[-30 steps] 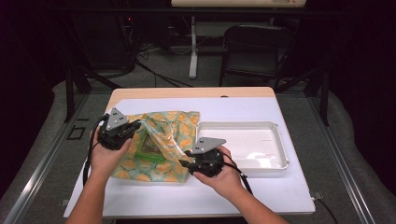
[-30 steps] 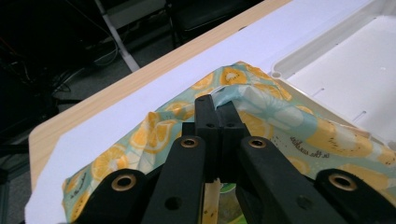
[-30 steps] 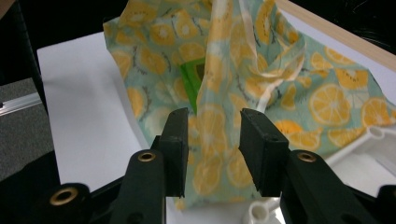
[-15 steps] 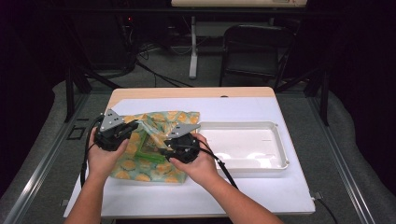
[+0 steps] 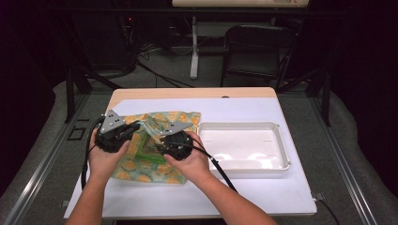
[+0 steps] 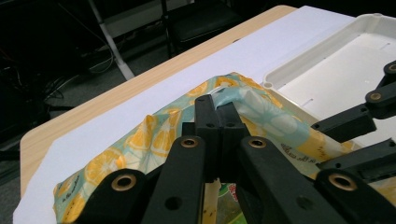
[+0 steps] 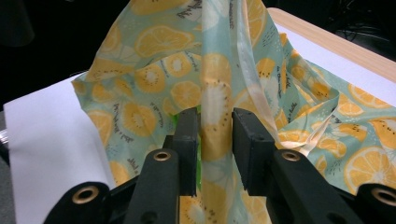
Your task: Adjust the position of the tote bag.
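Note:
A clear zip bag printed with lemon slices [image 5: 162, 124] lies on the white mat, with something green [image 5: 151, 149] inside it. My left gripper [image 5: 136, 126] is at the bag's left side. In the left gripper view it [image 6: 217, 109] is shut on the bag's raised edge [image 6: 252, 100]. My right gripper [image 5: 158, 145] is over the middle of the bag, jaws pointing left. In the right gripper view an upright fold of the bag [image 7: 215, 84] stands between its jaws [image 7: 215, 126]. They have just been closing, and a gap is left between them.
A shallow white tray [image 5: 281, 140] sits on the mat just right of the bag and beside my right hand. The wooden table edge [image 5: 192, 92] runs along the back. Each gripper's cable trails back toward the person.
My right gripper has moved left from beside the tray onto the bag, and its jaws have narrowed around a fold of it. The left gripper has kept its grip in place.

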Demonstrator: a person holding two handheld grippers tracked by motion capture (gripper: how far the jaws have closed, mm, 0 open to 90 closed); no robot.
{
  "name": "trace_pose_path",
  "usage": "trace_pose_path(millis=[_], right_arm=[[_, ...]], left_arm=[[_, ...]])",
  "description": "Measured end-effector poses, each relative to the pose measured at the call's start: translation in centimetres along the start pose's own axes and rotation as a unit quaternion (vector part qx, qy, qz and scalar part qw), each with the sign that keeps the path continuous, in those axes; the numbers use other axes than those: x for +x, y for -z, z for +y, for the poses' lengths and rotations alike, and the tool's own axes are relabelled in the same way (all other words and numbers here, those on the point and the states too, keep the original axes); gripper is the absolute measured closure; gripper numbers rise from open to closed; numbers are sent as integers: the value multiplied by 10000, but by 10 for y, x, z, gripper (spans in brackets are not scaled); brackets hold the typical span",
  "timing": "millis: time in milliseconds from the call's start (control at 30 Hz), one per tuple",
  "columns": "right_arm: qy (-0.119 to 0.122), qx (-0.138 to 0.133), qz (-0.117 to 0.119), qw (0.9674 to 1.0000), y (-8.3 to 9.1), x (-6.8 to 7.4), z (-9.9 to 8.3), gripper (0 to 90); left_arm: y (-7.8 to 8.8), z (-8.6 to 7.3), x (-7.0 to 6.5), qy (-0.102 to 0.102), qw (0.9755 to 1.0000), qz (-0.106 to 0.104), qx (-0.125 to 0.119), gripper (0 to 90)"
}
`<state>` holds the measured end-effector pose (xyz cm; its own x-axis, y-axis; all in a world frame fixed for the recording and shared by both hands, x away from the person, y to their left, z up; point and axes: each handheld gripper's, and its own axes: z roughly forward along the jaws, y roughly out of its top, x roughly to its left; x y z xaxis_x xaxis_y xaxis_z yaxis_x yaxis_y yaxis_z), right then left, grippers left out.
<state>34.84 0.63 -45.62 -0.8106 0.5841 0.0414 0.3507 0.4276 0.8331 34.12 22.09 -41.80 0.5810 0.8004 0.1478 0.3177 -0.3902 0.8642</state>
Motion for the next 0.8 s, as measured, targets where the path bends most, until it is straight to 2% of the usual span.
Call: trace_pose_path(millis=[67, 233, 433, 600, 633, 700, 800], right_arm=[[-10, -5, -18, 10000, -1, 1, 0, 723], [-46, 15, -230, 9997, -7, -1, 0, 730], [-119, 64, -202, 9997, -12, -3, -1, 763], [-117, 94, -175, 9997, -14, -5, -1, 814], [-125, 97, -137, 9998, -14, -7, -1, 867], [-174, 97, -95, 9998, -14, -8, -1, 896], [-175, 102, -107, 9997, -12, -10, 0, 900]], left_arm=[[0, 0, 0, -5, 10000, -2, 0, 900], [1, 0, 0, 16, 10000, -6, -44, 900], [1, -1, 0, -21, 10000, -17, -10, 900], [1, -1, 0, -14, 10000, -24, -3, 900], [0, -1, 0, -11, 10000, -17, 0, 900], [0, -1, 0, -4, 10000, -18, 1, 900], [0, -2, 0, -8, 10000, 6, 13, 900]])
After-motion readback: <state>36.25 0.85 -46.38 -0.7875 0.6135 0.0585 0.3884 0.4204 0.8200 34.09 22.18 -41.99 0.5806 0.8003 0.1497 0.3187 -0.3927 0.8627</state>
